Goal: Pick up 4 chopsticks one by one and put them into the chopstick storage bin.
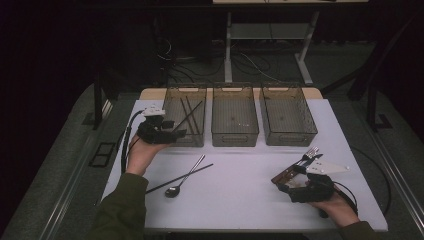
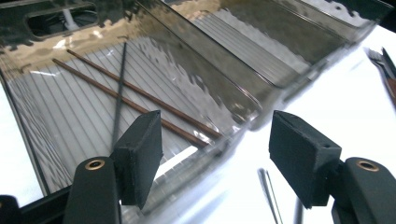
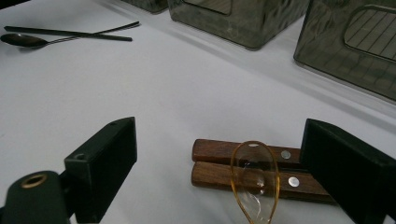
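This is a lab or test room set up for recording, not a home. A white table (image 1: 240, 195) stands alone on grey floor in a dark room. Behind the table, loose cables (image 1: 250, 62) trail across the floor around the metal legs of a bench (image 1: 228, 50). Three identical smoky plastic bins (image 1: 235, 117) line the table's far edge.

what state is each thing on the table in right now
left gripper: open, nothing between the pads, at the left bin's near end
right gripper: open, over the wooden handles
left bin: holds three chopsticks, crossed
middle bin: looks empty
right bin: looks empty
metal spoon: flat on the table, crossing a black chopstick
wooden handles: side by side, flat
amber spoon: resting across the handles
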`<state>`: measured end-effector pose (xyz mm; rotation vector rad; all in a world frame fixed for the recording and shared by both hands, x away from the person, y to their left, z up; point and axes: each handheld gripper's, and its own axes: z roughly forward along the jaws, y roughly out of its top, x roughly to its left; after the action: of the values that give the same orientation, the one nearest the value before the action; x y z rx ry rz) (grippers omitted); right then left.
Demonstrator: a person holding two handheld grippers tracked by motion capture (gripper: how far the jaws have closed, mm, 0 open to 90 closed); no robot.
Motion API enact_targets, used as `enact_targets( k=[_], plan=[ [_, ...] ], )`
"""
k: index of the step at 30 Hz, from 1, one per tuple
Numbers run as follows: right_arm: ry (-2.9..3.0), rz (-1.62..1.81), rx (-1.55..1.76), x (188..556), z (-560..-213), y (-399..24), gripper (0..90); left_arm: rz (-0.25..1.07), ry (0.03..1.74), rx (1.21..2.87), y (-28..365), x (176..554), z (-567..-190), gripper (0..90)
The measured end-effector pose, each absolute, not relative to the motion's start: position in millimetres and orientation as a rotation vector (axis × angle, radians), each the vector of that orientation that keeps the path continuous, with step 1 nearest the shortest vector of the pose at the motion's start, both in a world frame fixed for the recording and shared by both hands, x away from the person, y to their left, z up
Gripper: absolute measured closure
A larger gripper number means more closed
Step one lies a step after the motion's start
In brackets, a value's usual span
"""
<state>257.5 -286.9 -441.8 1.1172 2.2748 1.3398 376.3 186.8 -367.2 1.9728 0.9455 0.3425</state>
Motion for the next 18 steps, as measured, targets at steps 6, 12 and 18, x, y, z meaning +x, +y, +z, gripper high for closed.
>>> enact_targets(
  k=[6,12,18],
  plan=[
    [2.275,1.339,1.114,257,-442,-287,11.0,0.337,0.921,1.969,195,348,-374,40.0],
    [2.274,1.342,1.113,256,-441,-287,11.0,0.316,0.904,1.983,203,328,-385,50.3],
    [2.274,1.341,1.108,256,-441,-287,11.0,0.291,0.892,1.994,209,312,-395,59.6]
  ],
)
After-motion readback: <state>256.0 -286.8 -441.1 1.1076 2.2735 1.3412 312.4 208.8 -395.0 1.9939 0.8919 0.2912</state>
